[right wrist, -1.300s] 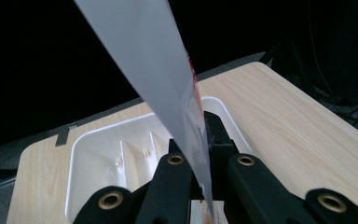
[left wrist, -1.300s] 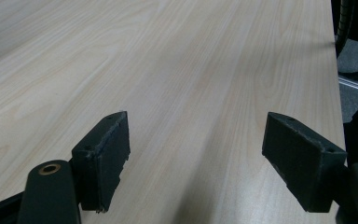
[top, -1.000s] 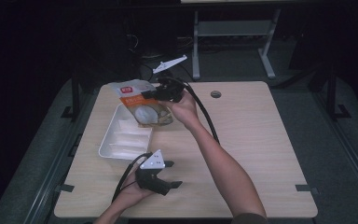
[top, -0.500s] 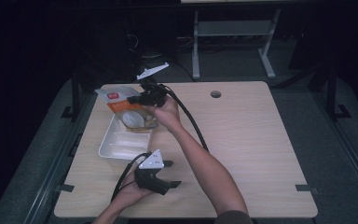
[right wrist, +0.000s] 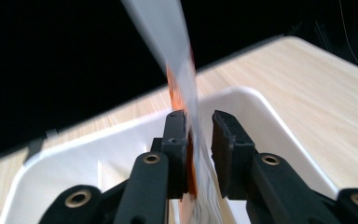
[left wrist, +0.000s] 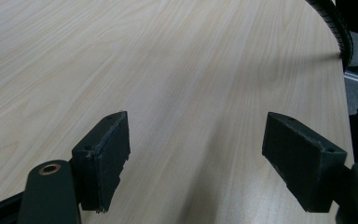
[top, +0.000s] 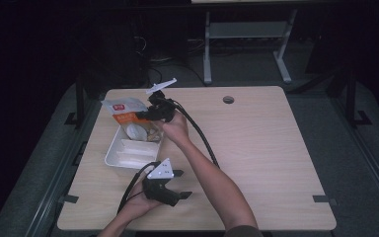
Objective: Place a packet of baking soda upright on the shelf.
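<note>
An orange and white snack bag (top: 126, 112) hangs tilted over the far end of a white plastic tray (top: 126, 159). My right gripper (top: 150, 114) is at the bag's right edge. In the right gripper view the blurred bag (right wrist: 170, 32) still runs between the jaws of that gripper (right wrist: 199, 119). The jaws have just been opening, and a gap shows between the bag and the right-hand pad. My left gripper (top: 182, 183) rests on the table near the front edge. Its jaws (left wrist: 196, 140) stand wide open over bare wood.
The pale wooden table (top: 261, 148) has a cable hole (top: 228, 99) at the back. The right gripper's black cable (top: 202, 140) trails across the middle. Dark floor and a white metal frame (top: 246, 34) lie beyond the far edge.
My right gripper has carried the bag left and down over the tray's far end, and its jaws have parted. The left gripper has stayed put.
</note>
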Demonstrator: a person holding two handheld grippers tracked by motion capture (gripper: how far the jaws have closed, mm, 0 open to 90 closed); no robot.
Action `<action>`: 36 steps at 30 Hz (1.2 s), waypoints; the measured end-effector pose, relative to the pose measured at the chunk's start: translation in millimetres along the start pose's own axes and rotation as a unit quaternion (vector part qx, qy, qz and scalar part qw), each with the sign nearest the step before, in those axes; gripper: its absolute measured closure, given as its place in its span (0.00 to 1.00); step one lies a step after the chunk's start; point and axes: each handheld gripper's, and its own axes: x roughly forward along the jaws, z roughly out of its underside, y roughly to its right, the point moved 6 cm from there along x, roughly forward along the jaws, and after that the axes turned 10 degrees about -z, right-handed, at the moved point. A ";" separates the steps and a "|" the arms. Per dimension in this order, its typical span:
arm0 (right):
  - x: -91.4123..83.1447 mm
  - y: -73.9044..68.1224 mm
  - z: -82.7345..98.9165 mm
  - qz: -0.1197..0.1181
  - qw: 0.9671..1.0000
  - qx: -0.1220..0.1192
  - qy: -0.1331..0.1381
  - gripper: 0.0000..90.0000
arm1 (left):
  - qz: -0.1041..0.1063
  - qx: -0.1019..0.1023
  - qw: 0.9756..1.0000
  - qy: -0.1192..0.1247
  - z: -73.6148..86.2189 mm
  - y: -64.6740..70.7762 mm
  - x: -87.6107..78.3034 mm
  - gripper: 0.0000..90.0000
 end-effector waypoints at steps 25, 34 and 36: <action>-6.3 13.9 46.9 0.018 0.996 0.009 -0.086 0.98 | 0.001 0.000 1.000 -0.003 -0.6 1.3 2.6 0.25; -0.1 22.8 38.8 0.046 0.995 0.004 -0.089 0.99 | 0.001 -0.003 1.000 -0.001 -0.9 0.7 2.9 0.25; 2.5 26.2 36.2 0.054 0.995 0.003 -0.087 0.99 | 0.001 -0.004 1.000 -0.001 -0.9 0.6 2.8 0.25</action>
